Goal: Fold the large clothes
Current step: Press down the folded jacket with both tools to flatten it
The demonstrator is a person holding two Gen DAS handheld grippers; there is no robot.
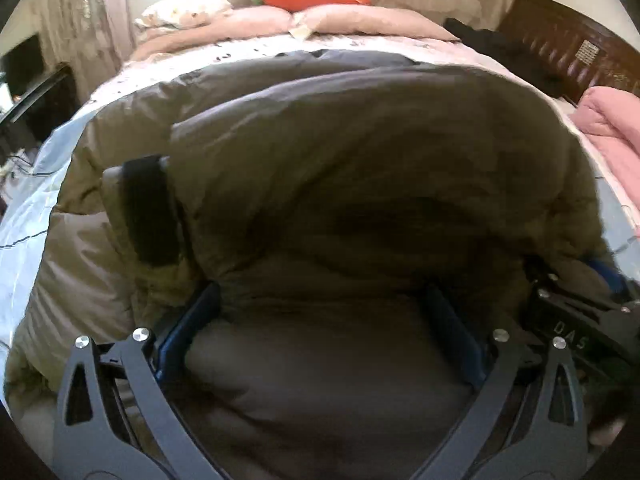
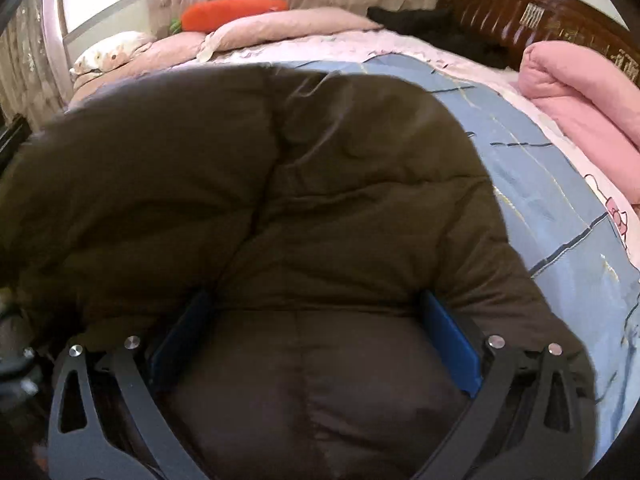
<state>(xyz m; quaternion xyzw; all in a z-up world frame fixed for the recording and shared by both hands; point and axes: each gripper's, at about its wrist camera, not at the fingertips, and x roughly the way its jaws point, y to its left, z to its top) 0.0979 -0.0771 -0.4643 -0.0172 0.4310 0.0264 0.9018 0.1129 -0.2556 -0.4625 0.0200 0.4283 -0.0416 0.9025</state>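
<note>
Two grippers meet one puffy olive-brown jacket (image 1: pixel 340 152) on the bed (image 2: pixel 540 184). Left gripper (image 1: pixel 324 320): fingers spread wide, padding bulging between them and mounded ahead. Right gripper (image 2: pixel 316 320): likewise spread, jacket filling the gap and stretching forward.

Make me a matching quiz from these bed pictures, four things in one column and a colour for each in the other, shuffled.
Things:
1. puffer jacket
2. carrot plush
3. rolled blanket
4. claw fingers

Colours:
A. pink
B. blue
C. dark olive-brown
D. orange

Pairs: 1-C, 2-D, 3-A, 4-B
</note>
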